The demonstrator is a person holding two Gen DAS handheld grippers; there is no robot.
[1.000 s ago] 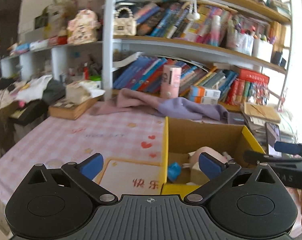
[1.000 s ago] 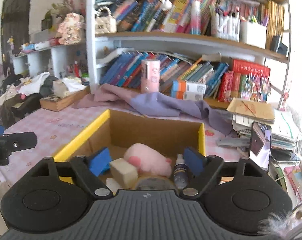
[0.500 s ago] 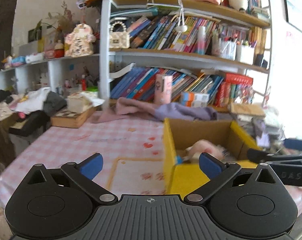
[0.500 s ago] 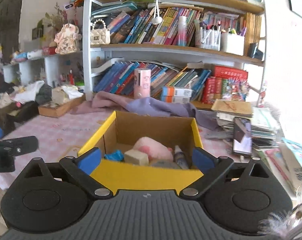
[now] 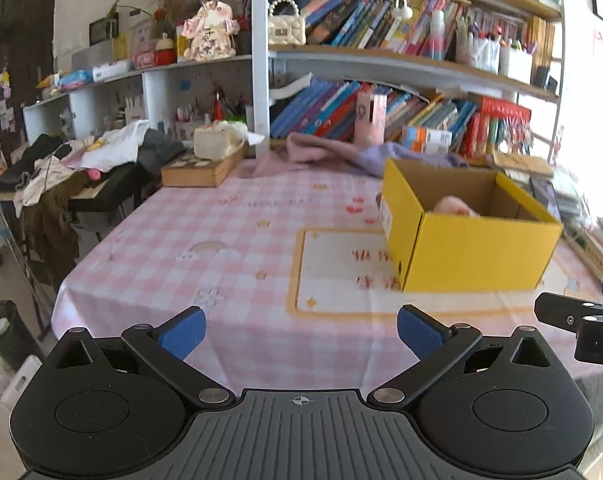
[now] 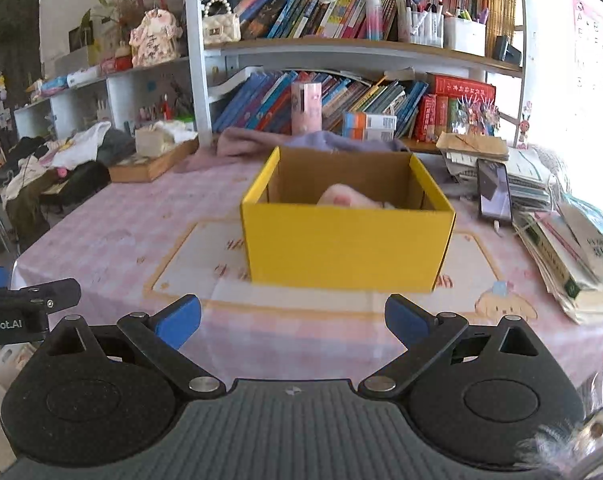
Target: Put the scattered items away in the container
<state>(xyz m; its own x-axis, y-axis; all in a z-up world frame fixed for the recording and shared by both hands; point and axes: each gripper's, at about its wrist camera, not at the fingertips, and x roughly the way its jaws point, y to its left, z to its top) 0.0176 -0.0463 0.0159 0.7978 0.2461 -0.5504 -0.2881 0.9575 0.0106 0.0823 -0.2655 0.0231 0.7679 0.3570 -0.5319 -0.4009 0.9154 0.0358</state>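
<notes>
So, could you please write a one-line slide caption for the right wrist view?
Right gripper, jaws open and empty, faces a yellow box holding a pink plush toy on the pink checked tablecloth.

The right claw (image 6: 292,316) gapes empty above the pink checked table (image 6: 113,232); ahead, a yellow box (image 6: 347,246) holds a pink plush (image 6: 347,198).

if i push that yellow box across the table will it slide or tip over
The yellow box would likely slide, not tip: it looks low and wide, resting flat on the smooth checked tablecloth. It is probably light, being thin cardboard with a soft pink plush toy showing inside. Pushed high, its open-topped walls may flex, so push low.
</notes>
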